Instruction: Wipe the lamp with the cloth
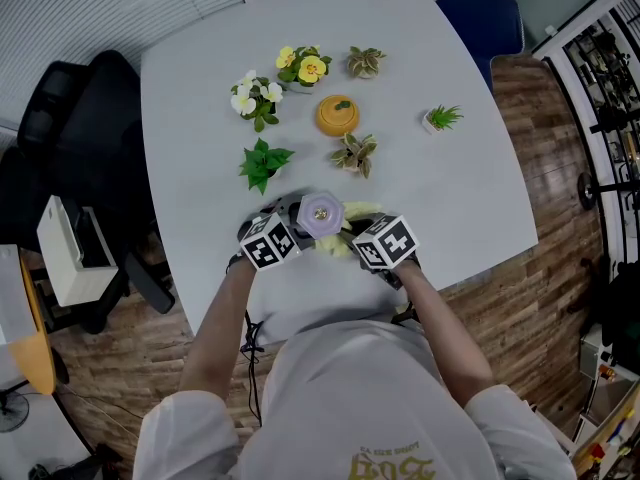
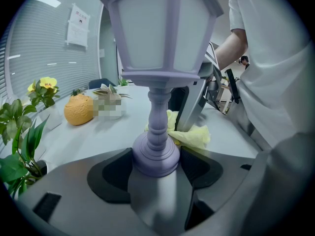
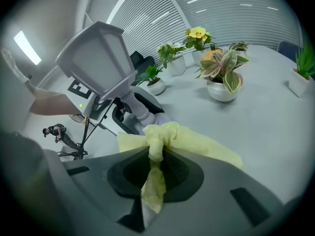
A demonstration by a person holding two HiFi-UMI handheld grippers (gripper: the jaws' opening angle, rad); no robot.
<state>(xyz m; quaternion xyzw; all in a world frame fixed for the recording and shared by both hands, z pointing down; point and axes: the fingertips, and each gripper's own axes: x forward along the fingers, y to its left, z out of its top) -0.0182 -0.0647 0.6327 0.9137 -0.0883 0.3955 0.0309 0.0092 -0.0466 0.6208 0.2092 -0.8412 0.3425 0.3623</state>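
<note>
Your left gripper (image 2: 156,165) has its jaws closed around the round base of the lamp (image 2: 162,58). The lamp is a pale lilac lantern on a turned stem, and it stands on the grey table (image 1: 450,168) near the edge closest to you. Your right gripper (image 3: 156,173) is clamped on the yellow cloth (image 3: 183,142). A twisted strip of it runs down between the jaws, and the rest bunches out in front onto the table. The cloth lies just beside the lamp's base, on its right side. It seems to touch the foot, though the views don't make that plain. In the head view your two grippers sit close together with the lamp between them. Farther back on the table stand an orange ornament (image 1: 338,115) and several small potted plants (image 1: 263,163).
</note>
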